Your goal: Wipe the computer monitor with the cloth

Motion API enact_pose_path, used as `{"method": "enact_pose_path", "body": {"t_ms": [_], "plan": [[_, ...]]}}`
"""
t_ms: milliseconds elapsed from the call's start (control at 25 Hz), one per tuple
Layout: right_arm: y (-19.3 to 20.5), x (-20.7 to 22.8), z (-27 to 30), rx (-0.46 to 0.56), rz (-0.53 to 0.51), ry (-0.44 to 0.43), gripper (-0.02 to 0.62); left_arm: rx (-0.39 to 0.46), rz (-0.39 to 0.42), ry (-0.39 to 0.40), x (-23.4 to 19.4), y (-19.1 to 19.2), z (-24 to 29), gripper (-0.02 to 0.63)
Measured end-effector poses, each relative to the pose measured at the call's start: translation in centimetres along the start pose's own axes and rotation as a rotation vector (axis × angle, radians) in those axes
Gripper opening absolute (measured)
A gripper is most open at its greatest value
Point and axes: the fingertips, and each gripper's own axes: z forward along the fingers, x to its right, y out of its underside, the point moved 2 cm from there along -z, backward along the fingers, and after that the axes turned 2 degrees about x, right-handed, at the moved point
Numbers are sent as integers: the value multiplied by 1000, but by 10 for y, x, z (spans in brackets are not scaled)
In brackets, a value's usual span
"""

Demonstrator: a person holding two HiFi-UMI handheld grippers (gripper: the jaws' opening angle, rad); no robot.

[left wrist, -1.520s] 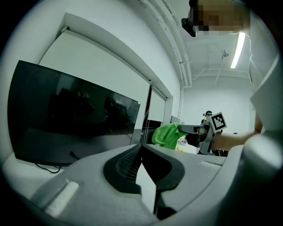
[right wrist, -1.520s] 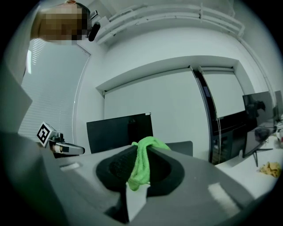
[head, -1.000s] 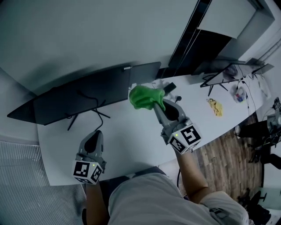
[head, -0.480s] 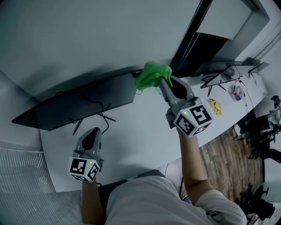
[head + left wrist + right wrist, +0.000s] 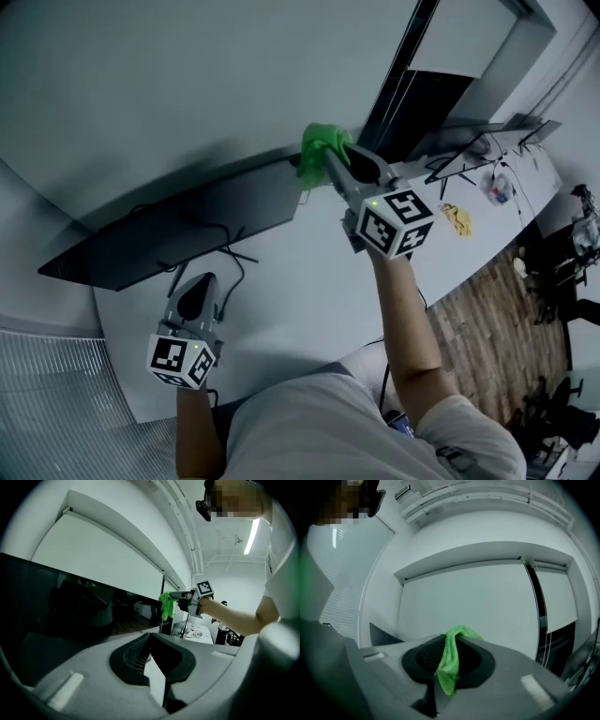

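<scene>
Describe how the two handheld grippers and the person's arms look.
The left gripper and right gripper are grey, tapered shells with black jaw pads. Each carries a white cube of black square markers with a green light. The person wears a pale short-sleeved shirt.

Two grippers: left gripper (image 5: 201,283), right gripper (image 5: 330,157). One green cloth (image 5: 319,142). Two monitors: near monitor (image 5: 187,223) centre-left, far monitor (image 5: 487,131) upper right. One white desk (image 5: 300,272).

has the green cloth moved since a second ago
Yes. The right tool has carried the cloth from over the desk up to the monitor's top right corner.
</scene>
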Motion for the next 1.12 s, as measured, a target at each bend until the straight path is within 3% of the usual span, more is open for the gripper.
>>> {"method": "enact_pose_path", "body": {"t_ms": [600,1120], "plan": [[8,-40,31,-63,-17,-18,58,1,-36,-16,-23,8,-30,9],[15,-119,56,-64,-13,-113,58,8,-75,-102,-51,30,-94,9]]}}
